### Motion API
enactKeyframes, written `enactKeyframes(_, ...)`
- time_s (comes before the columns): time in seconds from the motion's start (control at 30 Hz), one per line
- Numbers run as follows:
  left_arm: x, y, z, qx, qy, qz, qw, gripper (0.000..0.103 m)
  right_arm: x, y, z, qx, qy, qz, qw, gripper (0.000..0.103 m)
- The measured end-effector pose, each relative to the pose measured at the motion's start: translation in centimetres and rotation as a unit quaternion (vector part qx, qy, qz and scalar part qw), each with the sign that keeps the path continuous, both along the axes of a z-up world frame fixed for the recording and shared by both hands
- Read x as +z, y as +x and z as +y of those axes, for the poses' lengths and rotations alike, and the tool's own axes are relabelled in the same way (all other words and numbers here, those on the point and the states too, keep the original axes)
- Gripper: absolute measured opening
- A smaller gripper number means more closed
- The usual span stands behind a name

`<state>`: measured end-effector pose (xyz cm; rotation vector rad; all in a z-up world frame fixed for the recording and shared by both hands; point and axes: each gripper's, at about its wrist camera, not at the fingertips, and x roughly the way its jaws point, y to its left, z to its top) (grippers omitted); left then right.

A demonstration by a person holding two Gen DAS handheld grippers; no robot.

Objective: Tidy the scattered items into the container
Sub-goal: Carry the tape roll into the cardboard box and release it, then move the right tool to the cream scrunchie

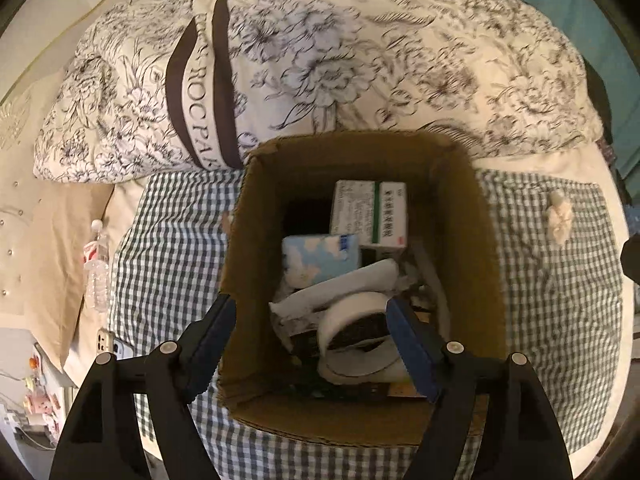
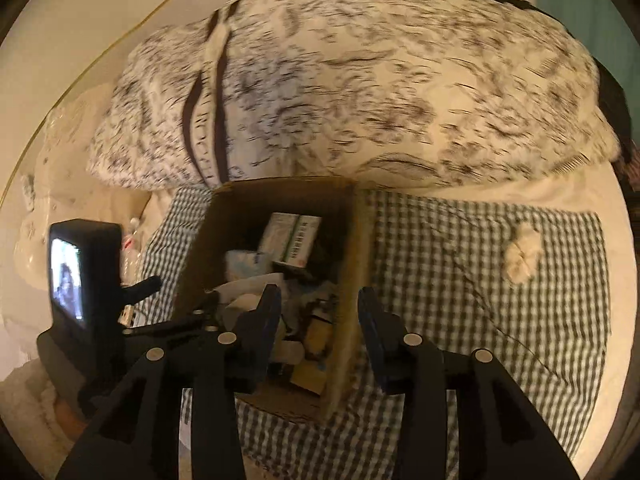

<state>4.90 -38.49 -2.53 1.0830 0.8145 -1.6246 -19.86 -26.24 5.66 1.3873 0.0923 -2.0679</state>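
Note:
An open cardboard box (image 1: pixel 476 220) stands on a checked cloth (image 1: pixel 168 248) on a bed. Inside it lie a white and green medicine carton (image 1: pixel 370 208), a light blue tissue pack (image 1: pixel 320 258), a white tube (image 1: pixel 340 288) and a roll of white tape (image 1: pixel 356 340). My left gripper (image 1: pixel 308 344) is open and empty, held over the box's near side. The box also shows in the right wrist view (image 2: pixel 352 248). My right gripper (image 2: pixel 320 320) is open and empty above the box's right wall. A crumpled white tissue (image 2: pixel 520 256) lies on the cloth to the right, also in the left wrist view (image 1: pixel 560 216).
A floral duvet (image 1: pixel 360 52) is heaped behind the box. A plastic water bottle (image 1: pixel 98 264) and a phone (image 1: pixel 106 342) lie at the cloth's left edge. The left gripper's camera unit with a lit screen (image 2: pixel 80 276) sits left of the box.

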Motion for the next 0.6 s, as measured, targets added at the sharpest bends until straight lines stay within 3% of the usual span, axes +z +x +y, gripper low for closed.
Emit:
enactKeyframes(0.1, 1.3, -1.0, 0.6, -0.003, -0.006, 0.014, 0.9999, 0.082, 0.3, -0.6, 2.7, -0.028, 0.004, 0.009, 1.0, 0.05)
enactKeyframes(0.27, 2.7, -2.6, 2.2, -0.001, -0.015, 0.026, 0.9996, 0.089, 0.7, -1.3, 7.0, -0.066, -0.004, 0.018, 0.998, 0.054)
enactKeyframes(0.43, 3.6, -4.0, 4.0, 0.013, -0.018, 0.048, 0.9986, 0.098, 0.4, -2.4, 11.4, -0.103, -0.004, 0.029, 0.994, 0.072)
enactKeyframes(0.6, 3.4, -5.7, 5.0, 0.029, -0.019, 0.074, 0.9966, 0.1, -1.4, -4.4, 15.0, -0.13, 0.003, 0.03, 0.991, 0.075)
